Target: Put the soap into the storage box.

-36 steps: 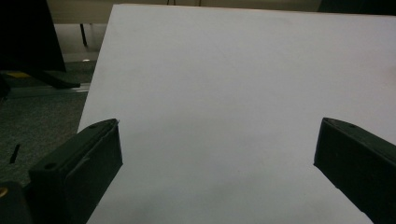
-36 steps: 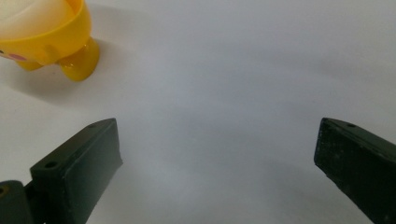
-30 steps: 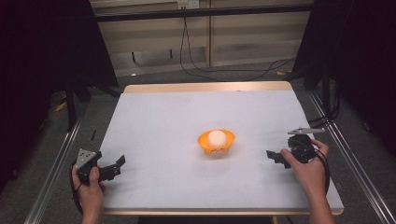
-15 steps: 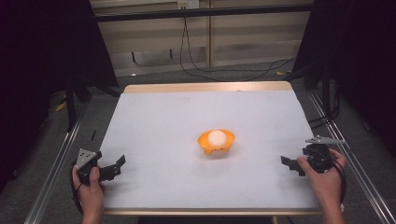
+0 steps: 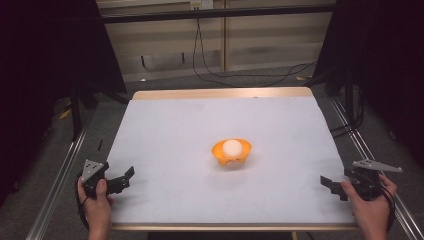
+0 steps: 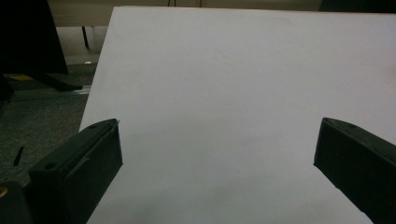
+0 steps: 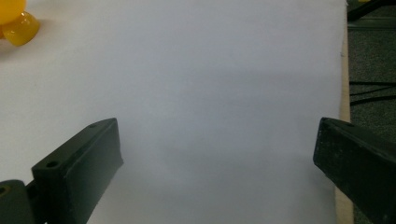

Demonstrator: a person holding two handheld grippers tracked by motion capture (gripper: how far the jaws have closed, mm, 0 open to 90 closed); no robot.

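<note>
High overhead forward-down; two close low views over shared table (image 5: 170, 130).

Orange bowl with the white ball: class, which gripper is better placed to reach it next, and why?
Probably the right gripper: the orange bowl sits right of centre, nearer it than the left gripper. Both are open.

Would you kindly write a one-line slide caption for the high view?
White ball in an orange bowl mid-table; left gripper and right gripper open at the near corners.
</note>
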